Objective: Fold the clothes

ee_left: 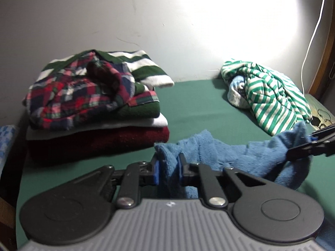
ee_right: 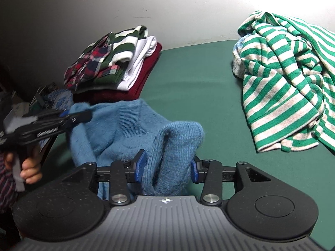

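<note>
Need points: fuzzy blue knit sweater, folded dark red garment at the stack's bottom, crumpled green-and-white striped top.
Fuzzy blue knit sweater (ee_right: pixel 125 125): right wrist view, on the ribbed middle panel.
Folded dark red garment (ee_left: pixel 100 142): left wrist view, on its front folded edge.
Crumpled green-and-white striped top (ee_right: pixel 282 87): right wrist view, on the central bunched folds.

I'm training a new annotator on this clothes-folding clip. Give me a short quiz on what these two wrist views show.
1. True or false: the left gripper has its jaws closed on the blue sweater.
2. Which item is at the bottom of the folded stack? A) the dark red garment B) a white one C) a plaid one
3. Which garment lies crumpled and unfolded on the green surface near the wall?

Key: 1 true; 2 A; 3 the green-and-white striped top.
</note>
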Demonstrator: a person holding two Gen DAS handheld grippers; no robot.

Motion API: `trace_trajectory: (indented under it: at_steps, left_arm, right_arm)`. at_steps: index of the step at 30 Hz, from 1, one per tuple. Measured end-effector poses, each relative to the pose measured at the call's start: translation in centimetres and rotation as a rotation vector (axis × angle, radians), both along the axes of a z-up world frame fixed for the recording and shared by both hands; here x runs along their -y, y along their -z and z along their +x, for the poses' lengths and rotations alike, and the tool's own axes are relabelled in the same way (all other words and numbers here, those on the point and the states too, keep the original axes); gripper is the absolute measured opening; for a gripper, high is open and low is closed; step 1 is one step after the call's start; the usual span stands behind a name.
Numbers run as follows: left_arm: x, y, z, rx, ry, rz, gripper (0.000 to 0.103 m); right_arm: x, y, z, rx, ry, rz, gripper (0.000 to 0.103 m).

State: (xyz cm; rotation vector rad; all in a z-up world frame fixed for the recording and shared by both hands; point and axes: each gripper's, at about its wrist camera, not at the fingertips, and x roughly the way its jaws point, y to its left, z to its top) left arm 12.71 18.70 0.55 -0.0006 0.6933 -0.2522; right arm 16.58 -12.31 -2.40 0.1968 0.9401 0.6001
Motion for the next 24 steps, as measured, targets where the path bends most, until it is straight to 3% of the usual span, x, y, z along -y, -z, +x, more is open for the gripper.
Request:
trace_trajectory:
  at_steps: [6,7,8,16,24]
  left_arm:
    - [-0.2,-0.5,-1.0,0.017,-0.05,-0.021,0.012]
    - [-0.2,-0.5,-1.0,0.016,-0.06,-0.022,0.012]
    - [-0.2,-0.5,-1.1,0.016,-0.071,-0.02,0.012]
    - [-0.4,-2.3,-3.7,0.062,-0.108,-0.029,0.011]
    - [-0.8,-5.2,-9.2,0.121,-0.115,-0.047,0.011]
  right_arm:
    - [-1.3,0.7,2.1,-0.003,-0.019,-0.022,0.042]
    - [-1.4,0.7,2.2,0.008,-0.019,-0.039,0.028]
    - [-1.6,0.7,2.3,0.022,-0.017,-0.057,0.021]
    - [-0.9,-1.9,-1.1,0.146,-0.076,-0.032,0.018]
    - [0.5,-4.8,-6.4,0.235,-0.116,0.022,0.018]
